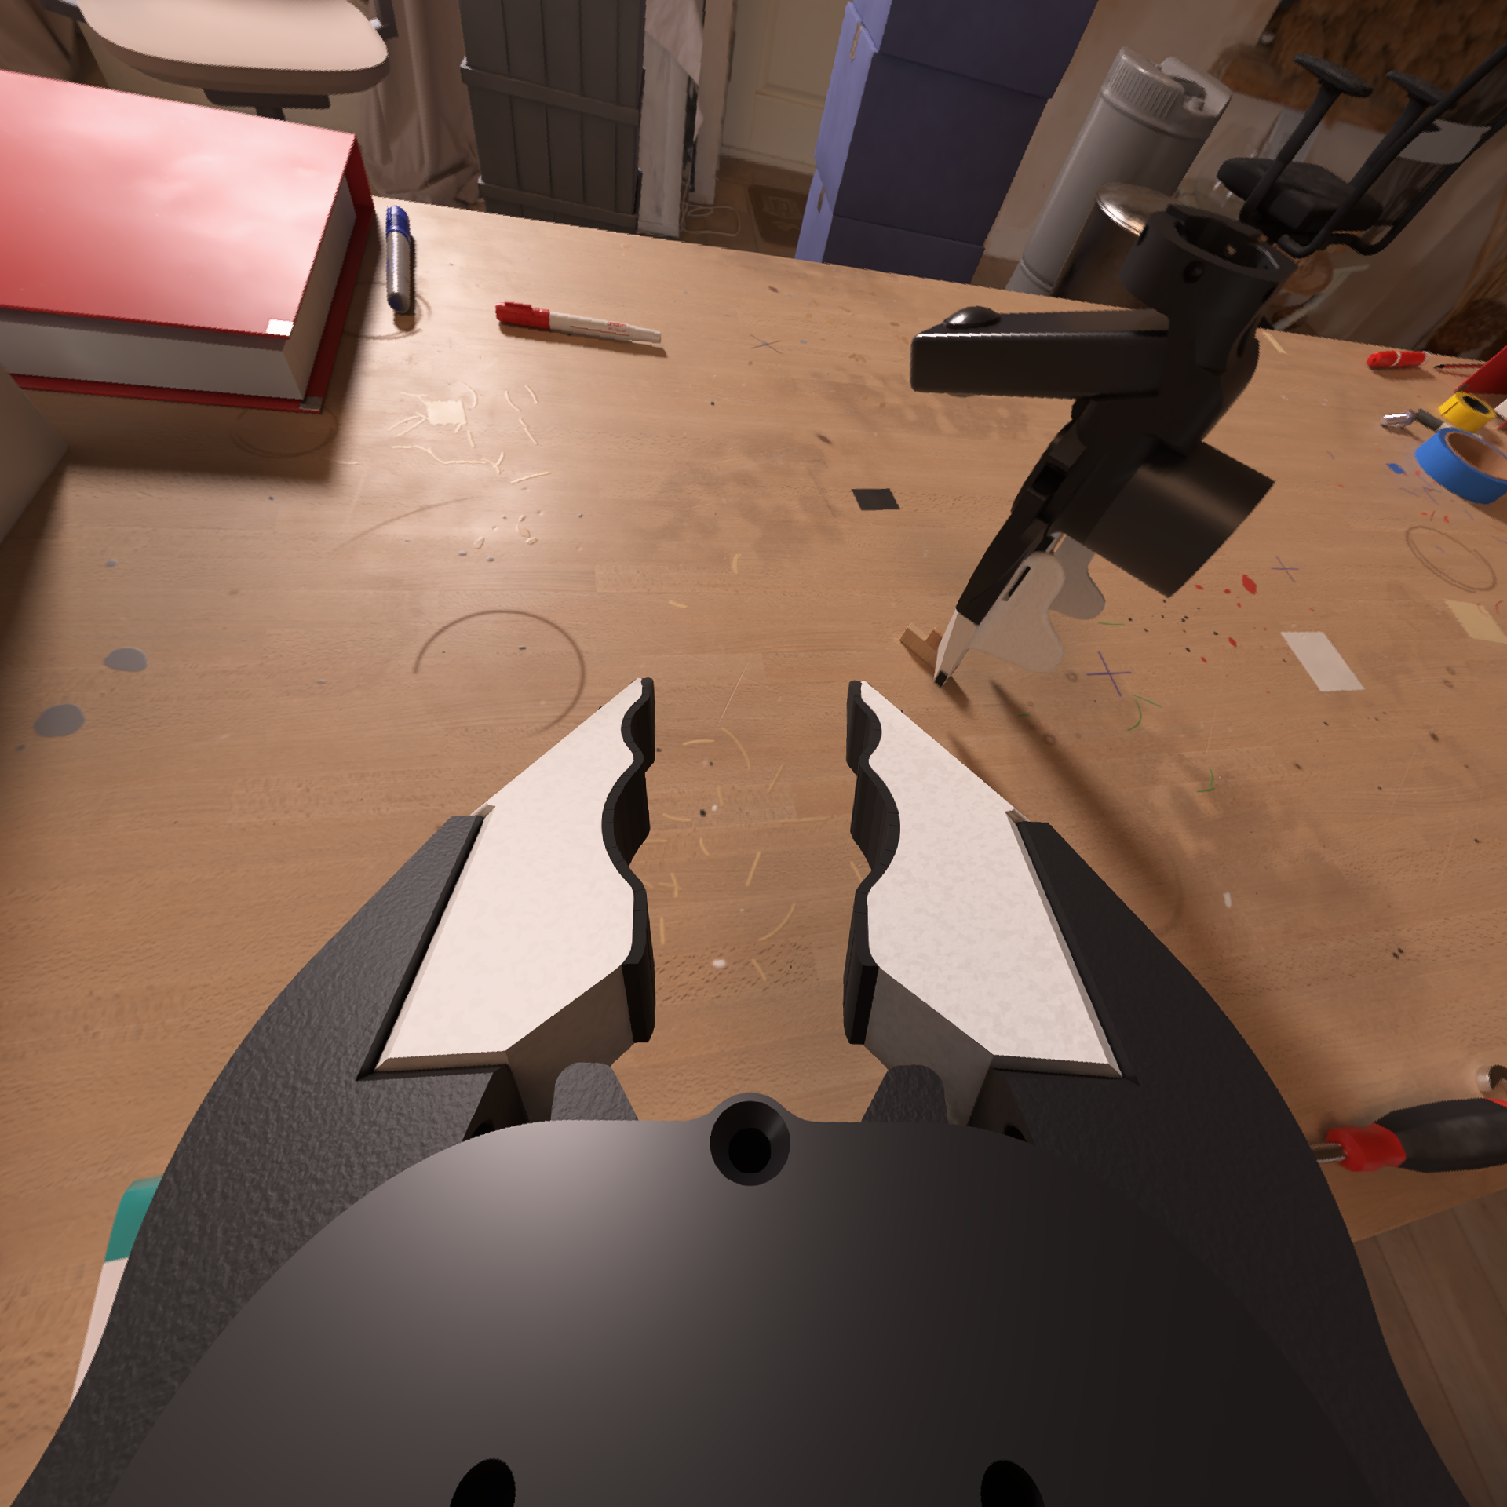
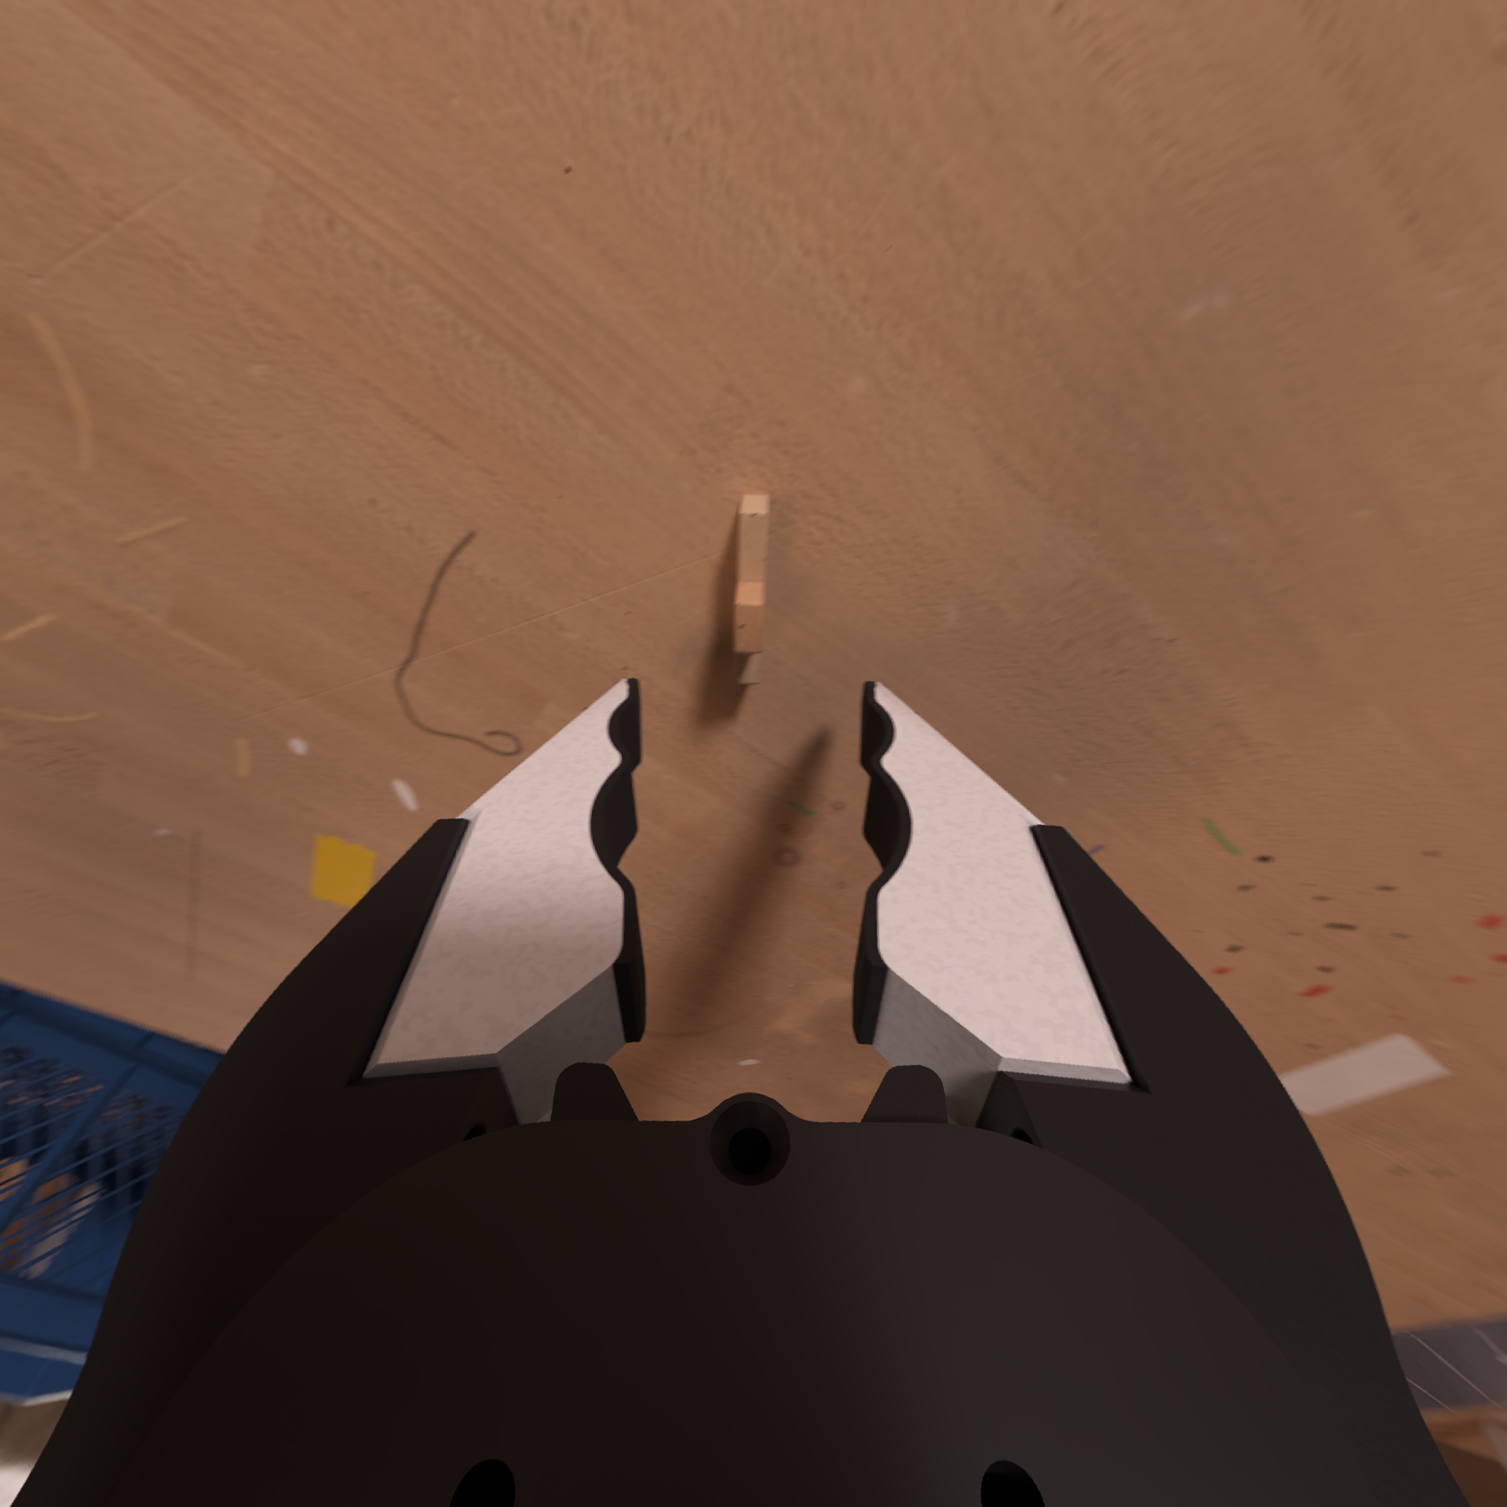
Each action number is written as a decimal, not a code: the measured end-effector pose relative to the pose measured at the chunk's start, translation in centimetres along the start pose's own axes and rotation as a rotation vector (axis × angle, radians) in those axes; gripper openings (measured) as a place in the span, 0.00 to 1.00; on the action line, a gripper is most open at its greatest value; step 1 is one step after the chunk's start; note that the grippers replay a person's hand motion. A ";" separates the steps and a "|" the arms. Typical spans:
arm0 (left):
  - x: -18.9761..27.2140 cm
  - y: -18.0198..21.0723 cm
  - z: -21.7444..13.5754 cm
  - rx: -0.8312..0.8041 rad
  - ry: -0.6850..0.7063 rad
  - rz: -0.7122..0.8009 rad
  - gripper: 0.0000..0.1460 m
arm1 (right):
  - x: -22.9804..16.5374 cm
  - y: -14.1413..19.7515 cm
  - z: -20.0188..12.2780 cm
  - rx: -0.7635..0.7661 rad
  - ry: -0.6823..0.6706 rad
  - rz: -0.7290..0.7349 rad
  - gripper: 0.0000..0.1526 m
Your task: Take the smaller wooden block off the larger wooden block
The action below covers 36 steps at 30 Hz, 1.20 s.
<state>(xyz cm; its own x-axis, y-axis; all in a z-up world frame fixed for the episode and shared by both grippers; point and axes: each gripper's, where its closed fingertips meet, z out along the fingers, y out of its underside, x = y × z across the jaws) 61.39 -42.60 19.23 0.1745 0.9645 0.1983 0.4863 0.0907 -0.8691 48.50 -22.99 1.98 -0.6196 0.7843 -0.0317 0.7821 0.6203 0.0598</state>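
Note:
In the right wrist view, the larger wooden block (image 2: 755, 534) is a thin light strip on the table. The smaller wooden block (image 2: 749, 616) sits on top of it, near its middle. My right gripper (image 2: 750, 689) is open and empty, pointing down, with its fingertips just short of the stack and to either side of its line. In the left wrist view the right gripper (image 1: 983, 660) stands tip-down over the blocks (image 1: 915, 640), and one finger hides part of them. My left gripper (image 1: 750, 693) is open and empty over bare table, to the left of the blocks.
A red book (image 1: 163, 228) lies at the far left, with a blue marker (image 1: 398, 257) and a red marker (image 1: 571, 322) beside it. Tape rolls (image 1: 1464, 465) lie at the right edge and a red-handled tool (image 1: 1403, 1142) at the near right. A blue crate (image 2: 65, 1182) is beside the table.

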 end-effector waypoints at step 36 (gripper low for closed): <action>18.4 1.2 13.9 -0.100 0.483 -0.059 0.55 | 36.9 35.0 -18.5 0.156 -0.426 0.537 0.03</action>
<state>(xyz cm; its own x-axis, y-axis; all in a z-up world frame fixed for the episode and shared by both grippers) 53.33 -21.34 15.50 0.5095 0.7313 0.4535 0.5831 0.0941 -0.8069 51.77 27.46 21.33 -0.0895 0.8993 -0.4282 0.9928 0.1148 0.0337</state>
